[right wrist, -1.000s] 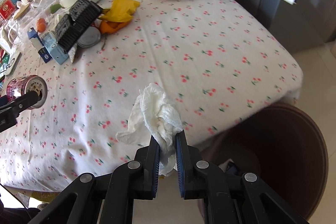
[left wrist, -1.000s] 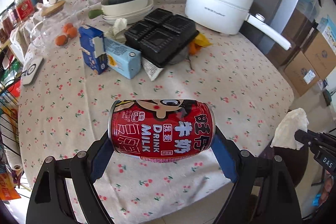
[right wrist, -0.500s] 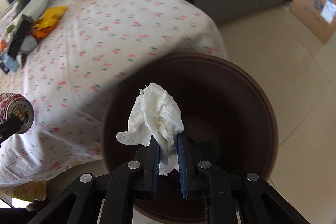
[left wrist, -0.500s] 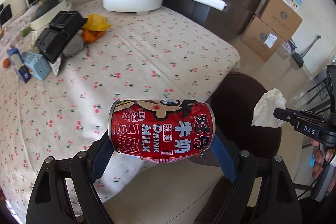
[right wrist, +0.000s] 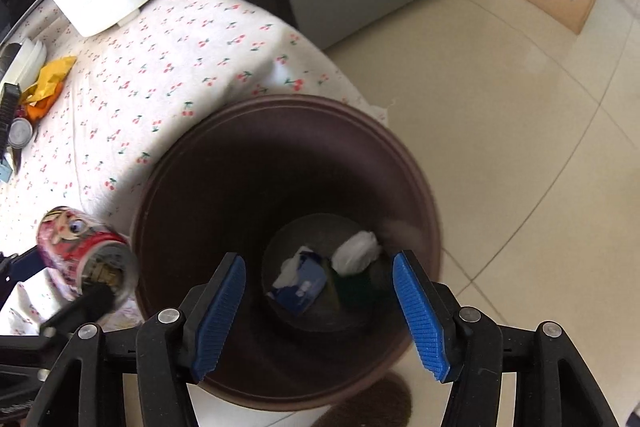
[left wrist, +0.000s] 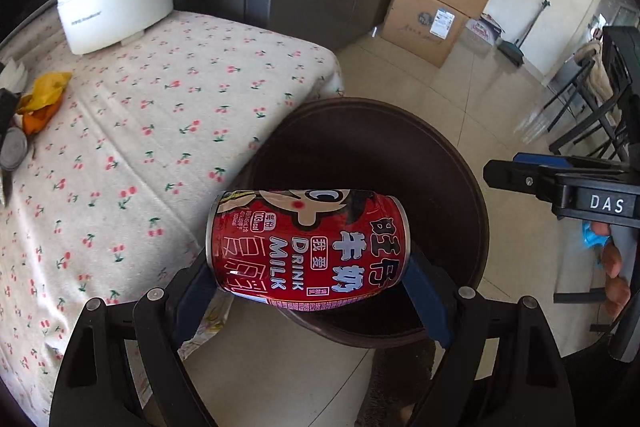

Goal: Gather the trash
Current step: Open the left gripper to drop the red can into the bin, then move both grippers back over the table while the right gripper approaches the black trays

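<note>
Your red milk can (left wrist: 308, 247) lies sideways, clamped end to end, over the near rim of the dark brown bin (right wrist: 288, 131). White crumpled tissue (right wrist: 356, 253) sits at the bin's bottom beside a blue-and-white carton (right wrist: 300, 281).

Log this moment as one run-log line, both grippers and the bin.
left gripper: shut on milk can, beside bin rim | right gripper: open above trash bin | crumpled tissue: lying in bin

cherry-print tablecloth (left wrist: 168, 131), white pot (left wrist: 112, 11), yellow wrapper (left wrist: 46, 89)
</note>
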### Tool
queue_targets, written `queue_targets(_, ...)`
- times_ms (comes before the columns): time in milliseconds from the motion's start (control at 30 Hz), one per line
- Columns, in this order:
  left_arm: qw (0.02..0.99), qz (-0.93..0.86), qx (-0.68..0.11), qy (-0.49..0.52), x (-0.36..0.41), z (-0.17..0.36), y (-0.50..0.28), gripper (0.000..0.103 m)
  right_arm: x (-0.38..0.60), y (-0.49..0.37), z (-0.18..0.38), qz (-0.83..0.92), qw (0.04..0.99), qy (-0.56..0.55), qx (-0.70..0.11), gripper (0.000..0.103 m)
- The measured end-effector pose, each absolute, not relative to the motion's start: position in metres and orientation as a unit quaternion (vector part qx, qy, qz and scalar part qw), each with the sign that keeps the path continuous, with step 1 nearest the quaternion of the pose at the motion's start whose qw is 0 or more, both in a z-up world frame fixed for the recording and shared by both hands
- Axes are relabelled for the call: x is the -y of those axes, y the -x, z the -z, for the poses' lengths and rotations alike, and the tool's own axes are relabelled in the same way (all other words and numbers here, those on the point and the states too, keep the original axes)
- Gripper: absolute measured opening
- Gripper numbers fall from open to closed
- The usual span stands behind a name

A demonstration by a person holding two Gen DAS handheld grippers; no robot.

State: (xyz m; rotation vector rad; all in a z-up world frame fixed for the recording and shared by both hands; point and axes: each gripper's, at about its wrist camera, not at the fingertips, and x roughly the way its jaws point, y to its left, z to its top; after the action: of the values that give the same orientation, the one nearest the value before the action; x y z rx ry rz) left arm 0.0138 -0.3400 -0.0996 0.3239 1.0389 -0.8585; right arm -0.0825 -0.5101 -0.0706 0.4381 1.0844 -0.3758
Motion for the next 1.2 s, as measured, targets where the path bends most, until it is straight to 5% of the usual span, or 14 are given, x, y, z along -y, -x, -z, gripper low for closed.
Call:
queue_targets(500,0.783,0.387,-0.449,-0.188,0.345,0.110,-0.015,0.090,0.529,0.115,0.068,0.202,0.815,-0.196,-0.507,0.070)
queue_targets(1200,0.852,0.240,-0.455,-0.099,0.183,0.057,-0.089,0.095,0.458,0.047,0.039,0.165,0.842,-0.142,-0.493,0.080)
